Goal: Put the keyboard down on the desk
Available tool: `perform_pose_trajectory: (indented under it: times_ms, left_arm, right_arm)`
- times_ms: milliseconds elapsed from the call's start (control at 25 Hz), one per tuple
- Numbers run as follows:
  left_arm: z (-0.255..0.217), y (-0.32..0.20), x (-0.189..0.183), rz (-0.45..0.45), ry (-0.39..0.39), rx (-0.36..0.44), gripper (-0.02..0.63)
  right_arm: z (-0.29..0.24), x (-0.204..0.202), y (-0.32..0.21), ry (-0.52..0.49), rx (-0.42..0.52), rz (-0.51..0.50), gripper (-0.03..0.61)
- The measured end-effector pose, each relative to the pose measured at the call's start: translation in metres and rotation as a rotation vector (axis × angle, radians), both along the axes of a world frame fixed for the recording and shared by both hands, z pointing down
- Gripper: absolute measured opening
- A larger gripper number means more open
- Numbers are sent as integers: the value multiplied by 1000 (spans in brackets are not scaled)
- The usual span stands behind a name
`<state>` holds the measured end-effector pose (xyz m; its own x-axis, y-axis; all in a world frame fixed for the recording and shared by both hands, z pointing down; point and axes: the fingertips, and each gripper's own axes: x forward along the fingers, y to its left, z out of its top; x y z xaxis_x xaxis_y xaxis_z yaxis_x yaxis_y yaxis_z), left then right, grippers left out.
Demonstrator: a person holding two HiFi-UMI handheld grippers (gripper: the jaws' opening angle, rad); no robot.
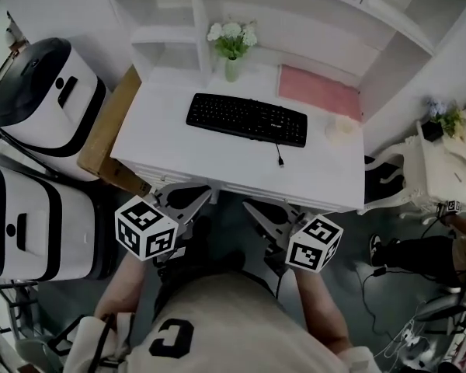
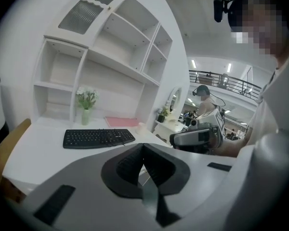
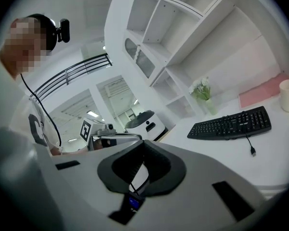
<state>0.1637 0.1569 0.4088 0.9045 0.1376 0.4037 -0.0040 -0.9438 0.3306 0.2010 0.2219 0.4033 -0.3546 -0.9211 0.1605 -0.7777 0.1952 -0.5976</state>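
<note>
- Two handheld grippers show at the bottom centre of the head view, just below the desk's front edge. The left gripper and right gripper each carry a marker cube, and their tips point toward the desk.
- Both pairs of jaws are pressed together with nothing between them, as each gripper view shows plainly.
- One black keyboard lies flat on the white desk in the middle of the frame, well apart from both grippers. Its cable trails toward the front edge, plug loose.
- Behind it stand a vase of flowers at upper centre and a pink mat to the right. A small cup sits right of the keyboard.
- The put-down looks complete, since the keyboard rests fully on the desk.
- Doing this step well now likely means keeping both grippers clear of the loose cable, so nothing drags the keyboard. No second grip seems needed.
</note>
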Motion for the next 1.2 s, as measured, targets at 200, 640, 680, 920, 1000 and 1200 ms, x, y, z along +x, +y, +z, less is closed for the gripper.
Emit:
perform_pose_trajectory:
  times_ms: [200, 640, 680, 920, 1000, 1200]
  left_arm:
    - [-2, 4, -13, -2, -5, 17, 14]
    - [-4, -24, -34, 65, 26, 15, 14]
    - [-3, -28, -38, 68, 26, 14, 14]
    - [-5, -54, -56, 89, 37, 13, 14]
    - [-5, -59, -61, 93, 46, 9, 14]
    - [-4, -66, -68, 102, 54, -5, 14]
  right_arm:
    - [-8, -13, -1, -22, 38, -24, 25]
    - [-13, -55, -40, -9, 31, -42, 25]
    - [-13, -61, -44, -12, 27, -41, 25]
    - [-17, -79, -68, -13, 21, -15, 25]
    - [-17, -85, -73, -11, 19, -8, 25]
    - [-14, -93, -82, 10, -4, -5, 25]
